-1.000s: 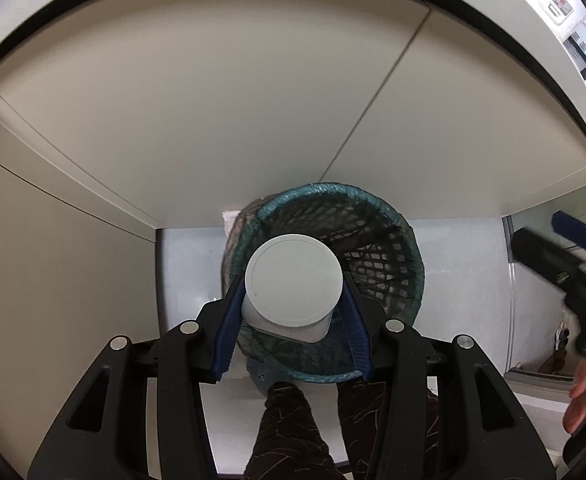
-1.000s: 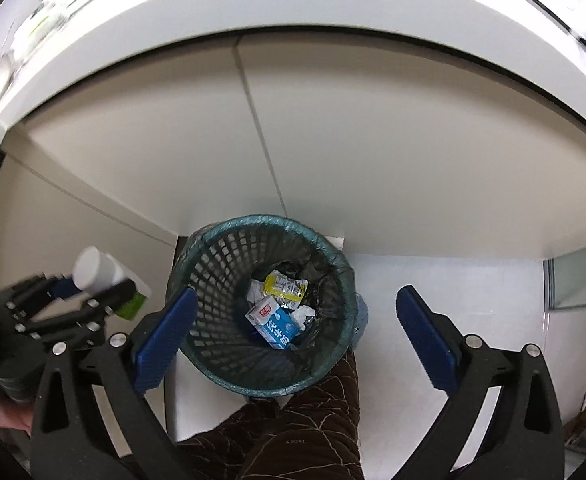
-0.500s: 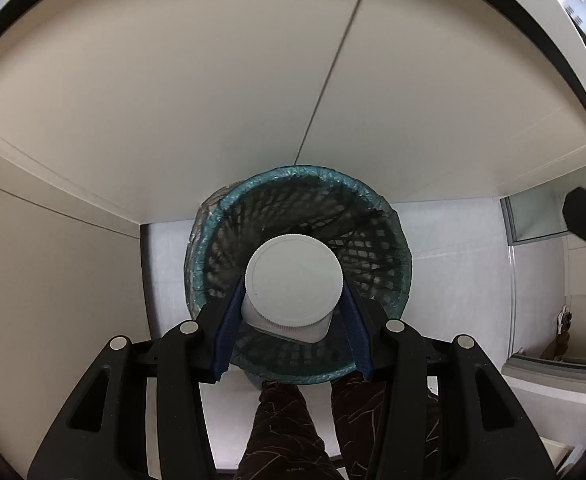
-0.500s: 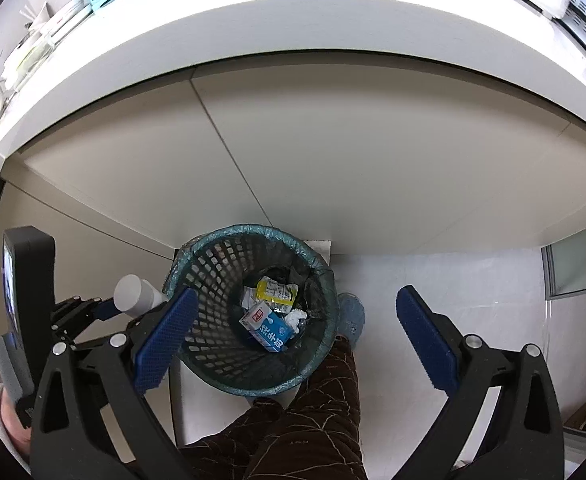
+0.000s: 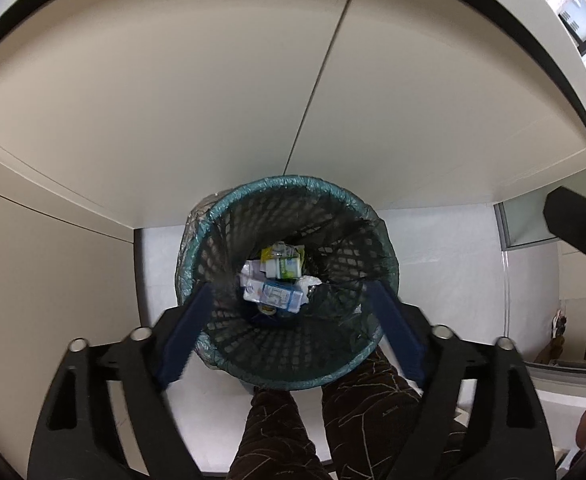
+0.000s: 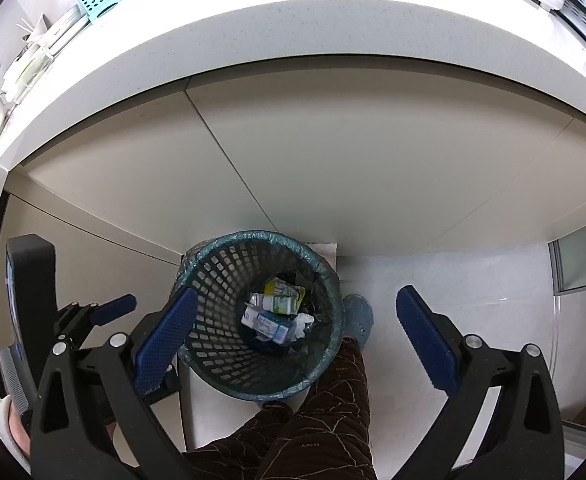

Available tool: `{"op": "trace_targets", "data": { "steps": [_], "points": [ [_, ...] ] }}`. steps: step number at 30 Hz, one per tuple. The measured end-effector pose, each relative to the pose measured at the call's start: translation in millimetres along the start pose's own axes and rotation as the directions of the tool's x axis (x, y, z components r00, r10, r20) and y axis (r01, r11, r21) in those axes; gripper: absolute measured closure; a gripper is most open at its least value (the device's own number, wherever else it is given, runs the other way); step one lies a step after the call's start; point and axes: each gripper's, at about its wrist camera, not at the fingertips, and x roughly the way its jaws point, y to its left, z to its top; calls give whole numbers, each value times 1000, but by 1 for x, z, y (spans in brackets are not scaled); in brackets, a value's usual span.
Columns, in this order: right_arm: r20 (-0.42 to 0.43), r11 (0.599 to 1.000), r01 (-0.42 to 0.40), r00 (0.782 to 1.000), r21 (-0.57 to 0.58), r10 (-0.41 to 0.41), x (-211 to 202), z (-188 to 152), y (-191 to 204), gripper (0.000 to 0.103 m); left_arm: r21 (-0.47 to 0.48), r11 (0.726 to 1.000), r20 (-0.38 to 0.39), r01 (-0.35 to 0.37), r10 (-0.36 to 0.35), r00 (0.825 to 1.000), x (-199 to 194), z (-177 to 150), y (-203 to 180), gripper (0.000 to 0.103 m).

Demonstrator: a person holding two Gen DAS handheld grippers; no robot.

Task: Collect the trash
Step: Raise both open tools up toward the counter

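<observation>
The left claw (image 5: 289, 340) hangs right over the bin (image 5: 213, 216) and its jaws have just been opening wide. Nothing is between them now. A green and white bottle (image 5: 283, 268) lies on the blue carton (image 5: 271, 294) at the bottom, so the drop looks done. The right claw (image 6: 293, 336) is wide open and empty too. Next, lift the left claw straight up so it does not bump the rim.

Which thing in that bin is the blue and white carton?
Find the teal mesh bin on the floor below the white counter. At its bottom, the blue and white carton lies flat, nearer the viewer than the green-labelled white bottle.
</observation>
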Motion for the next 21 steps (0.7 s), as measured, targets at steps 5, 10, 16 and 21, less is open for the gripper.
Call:
{"op": "trace_targets", "data": {
  "steps": [5,10,16,21],
  "points": [
    [14,1000,-7,1000,23,6,-3,2,0,8,0,1000,46,1,-1,999,-21,4,4,6],
    [42,997,-19,999,68,16,-9,9,-3,8,-26,1000,110,5,-3,994,-54,15,13,6],
    [112,995,-29,994,93,18,-31,27,0,8,-51,999,205,-4,14,979,-101,32,26,6],
    [183,995,-53,982,81,37,-58,56,6,8,-62,997,257,-39,54,965,-134,53,36,6]
  ]
}}
